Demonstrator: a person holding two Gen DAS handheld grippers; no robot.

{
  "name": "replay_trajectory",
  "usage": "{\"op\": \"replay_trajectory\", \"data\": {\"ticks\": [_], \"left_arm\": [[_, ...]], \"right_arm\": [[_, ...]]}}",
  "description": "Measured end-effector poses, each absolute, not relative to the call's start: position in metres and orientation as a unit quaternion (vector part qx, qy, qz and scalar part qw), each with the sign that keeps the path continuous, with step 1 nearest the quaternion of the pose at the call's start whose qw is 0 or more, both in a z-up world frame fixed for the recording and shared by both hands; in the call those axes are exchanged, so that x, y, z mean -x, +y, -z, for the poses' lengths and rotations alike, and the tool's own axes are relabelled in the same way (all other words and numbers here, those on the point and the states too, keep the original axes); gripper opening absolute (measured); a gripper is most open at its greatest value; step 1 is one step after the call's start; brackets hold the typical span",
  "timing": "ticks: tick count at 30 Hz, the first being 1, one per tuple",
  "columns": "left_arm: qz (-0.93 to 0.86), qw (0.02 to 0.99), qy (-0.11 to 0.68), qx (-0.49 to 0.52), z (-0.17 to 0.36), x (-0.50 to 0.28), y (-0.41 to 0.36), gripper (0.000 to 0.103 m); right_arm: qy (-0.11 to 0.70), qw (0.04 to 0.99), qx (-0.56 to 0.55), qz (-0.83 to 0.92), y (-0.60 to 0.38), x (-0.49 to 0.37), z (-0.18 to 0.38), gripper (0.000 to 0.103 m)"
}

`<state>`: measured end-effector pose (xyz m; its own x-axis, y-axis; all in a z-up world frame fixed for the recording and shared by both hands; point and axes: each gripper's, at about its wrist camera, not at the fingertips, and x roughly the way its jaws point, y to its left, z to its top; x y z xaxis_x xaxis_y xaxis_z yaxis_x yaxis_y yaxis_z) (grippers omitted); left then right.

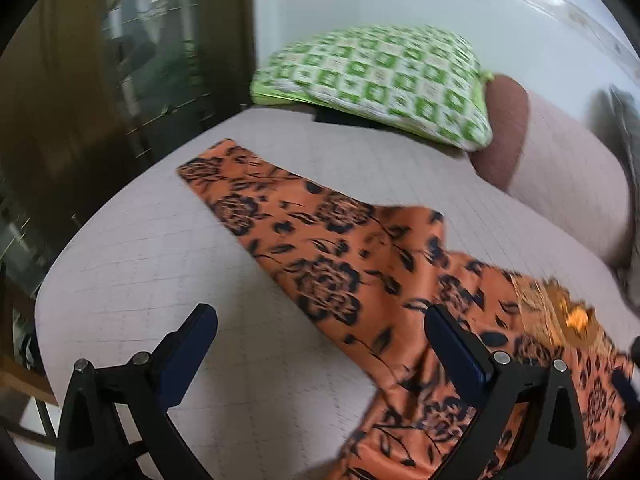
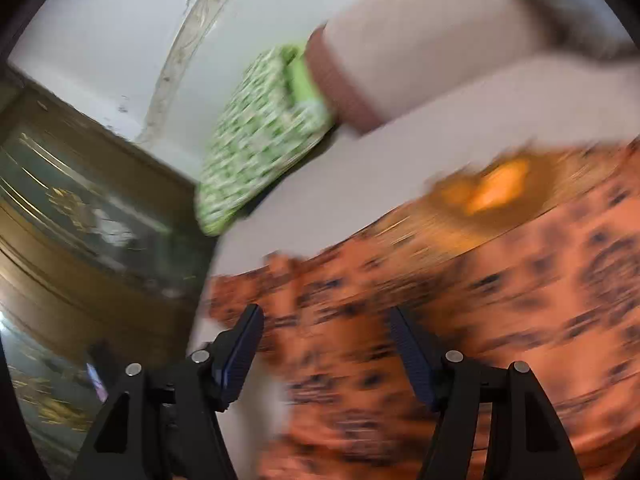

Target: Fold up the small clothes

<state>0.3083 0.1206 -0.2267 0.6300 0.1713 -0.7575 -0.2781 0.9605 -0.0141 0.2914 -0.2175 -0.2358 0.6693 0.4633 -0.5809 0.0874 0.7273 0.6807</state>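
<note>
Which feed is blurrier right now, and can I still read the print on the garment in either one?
Right wrist view: heavy motion smear, the garment print streaks and the pillow is soft; only the right claw is sharp. Left wrist view: mild blur, roses on the garment readable, left claw crisp. Both bend straight lines at the edges.

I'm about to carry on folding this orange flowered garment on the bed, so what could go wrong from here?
1. The orange garment lies with a flap already bunched over itself; folding now may lock in creases.
2. Both hand-held grippers, left and right, are open and empty, and the right view is blurred; a hasty grab might miss the edge.
</note>
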Motion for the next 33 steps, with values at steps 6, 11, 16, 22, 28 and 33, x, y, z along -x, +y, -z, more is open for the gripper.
{"op": "replay_trajectory", "data": {"ticks": [6,11,16,22,28,33], "left_arm": [[-0.089,0.888,0.45,0.042,0.247,-0.314,0.086,0.103],[-0.079,0.876,0.476,0.023,0.261,-0.322,0.068,0.103],[-0.085,0.868,0.49,-0.001,0.273,-0.329,0.051,0.103],[-0.08,0.863,0.497,-0.036,0.282,-0.334,0.031,0.103],[-0.073,0.866,0.493,-0.048,0.282,-0.335,0.014,0.103],[-0.071,0.853,0.513,-0.063,0.294,-0.337,0.005,0.103]], "right_arm": [[0.384,0.879,-0.274,0.073,-0.334,-0.248,0.233,0.069],[0.437,0.86,-0.21,0.157,-0.384,-0.249,0.262,0.069],[0.448,0.849,-0.232,0.155,-0.398,-0.256,0.293,0.069],[0.473,0.84,-0.235,0.128,-0.396,-0.273,0.32,0.017],[0.44,0.851,-0.228,0.174,-0.408,-0.267,0.308,0.009],[0.446,0.83,-0.282,0.177,-0.436,-0.261,0.33,0.014]]}}
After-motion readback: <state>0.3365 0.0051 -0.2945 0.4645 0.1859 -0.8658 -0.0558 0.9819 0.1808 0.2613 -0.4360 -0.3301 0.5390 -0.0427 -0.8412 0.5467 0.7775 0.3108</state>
